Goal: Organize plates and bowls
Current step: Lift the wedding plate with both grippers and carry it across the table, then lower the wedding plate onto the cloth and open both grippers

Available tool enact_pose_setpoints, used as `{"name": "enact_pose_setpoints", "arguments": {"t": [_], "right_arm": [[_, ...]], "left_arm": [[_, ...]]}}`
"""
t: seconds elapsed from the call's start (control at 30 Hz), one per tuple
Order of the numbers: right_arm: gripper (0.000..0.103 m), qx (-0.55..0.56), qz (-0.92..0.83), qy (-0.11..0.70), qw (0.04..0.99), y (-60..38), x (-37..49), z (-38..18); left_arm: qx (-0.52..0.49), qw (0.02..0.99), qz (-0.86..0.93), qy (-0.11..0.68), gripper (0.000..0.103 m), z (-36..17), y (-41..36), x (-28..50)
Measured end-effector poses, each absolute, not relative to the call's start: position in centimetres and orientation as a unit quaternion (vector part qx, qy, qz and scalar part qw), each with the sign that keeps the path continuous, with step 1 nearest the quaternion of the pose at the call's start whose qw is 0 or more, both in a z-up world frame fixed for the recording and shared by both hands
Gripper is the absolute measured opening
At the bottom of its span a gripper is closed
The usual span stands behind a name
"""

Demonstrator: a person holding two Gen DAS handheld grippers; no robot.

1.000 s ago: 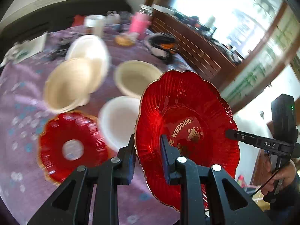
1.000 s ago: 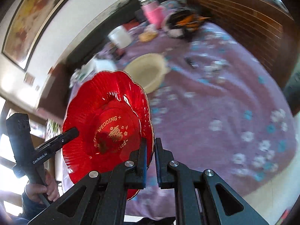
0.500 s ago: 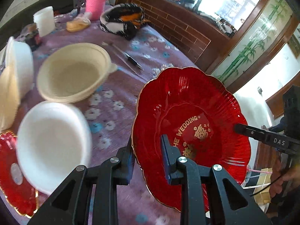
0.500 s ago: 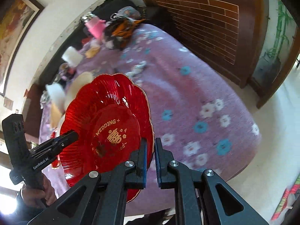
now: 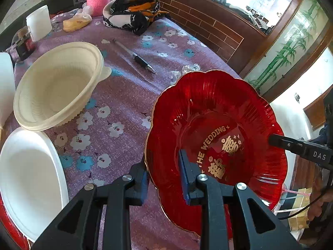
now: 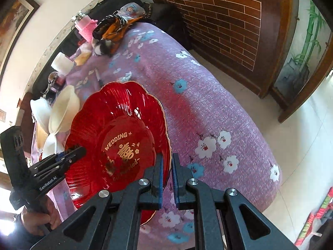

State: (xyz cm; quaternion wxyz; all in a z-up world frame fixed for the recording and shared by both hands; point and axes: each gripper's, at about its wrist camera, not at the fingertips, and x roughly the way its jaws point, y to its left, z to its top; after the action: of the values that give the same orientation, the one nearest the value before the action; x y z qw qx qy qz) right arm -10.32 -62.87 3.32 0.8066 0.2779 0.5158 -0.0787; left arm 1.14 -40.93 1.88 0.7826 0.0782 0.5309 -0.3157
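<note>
I have the red plate (image 5: 218, 125) held tilted above the near right part of the flowered tablecloth (image 5: 124, 95). My left gripper (image 5: 163, 173) pinches its left rim, jaws narrowly parted around it. My right gripper (image 6: 166, 170) clamps the opposite rim, jaws nearly together. Left of the plate sit a cream bowl (image 5: 56, 87) and, nearer, a white bowl (image 5: 27, 179); a pen (image 5: 135, 56) lies farther off.

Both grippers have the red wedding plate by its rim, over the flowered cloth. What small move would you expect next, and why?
Probably lower the red plate onto the bare cloth right of the cream bowl. The left gripper and right gripper both clamp its rim, it hangs tilted above the table, and that patch looks free.
</note>
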Motion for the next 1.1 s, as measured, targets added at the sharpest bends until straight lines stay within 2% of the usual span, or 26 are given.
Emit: {"name": "enact_pose_setpoints", "arguments": {"t": [0.13,0.37,0.6,0.8,0.97,1.1], "right_arm": [[0.009,0.281,-0.075,0.519,0.804,-63.0,-10.0,2.9],[0.010,0.290,-0.081,0.519,0.800,-63.1,-10.3,2.6],[0.011,0.303,-0.114,0.489,0.810,-64.0,-12.1,5.0],[0.021,0.290,-0.149,0.446,0.834,-63.3,-13.7,9.3],[0.021,0.336,-0.097,0.380,0.856,-61.6,-15.2,11.8],[0.021,0.353,-0.032,0.363,0.862,-58.7,-15.0,12.5]], "left_arm": [[0.075,0.783,-0.314,0.531,0.026,1.7,-40.8,1.2],[0.082,0.792,-0.316,0.516,0.040,2.6,-40.4,0.8],[0.077,0.801,-0.325,0.497,0.040,4.8,-38.7,-0.4],[0.073,0.806,-0.342,0.478,0.041,6.8,-37.2,-2.1],[0.074,0.808,-0.356,0.463,0.041,8.1,-35.7,-3.6],[0.078,0.813,-0.359,0.452,0.042,9.1,-34.2,-4.7]]}}
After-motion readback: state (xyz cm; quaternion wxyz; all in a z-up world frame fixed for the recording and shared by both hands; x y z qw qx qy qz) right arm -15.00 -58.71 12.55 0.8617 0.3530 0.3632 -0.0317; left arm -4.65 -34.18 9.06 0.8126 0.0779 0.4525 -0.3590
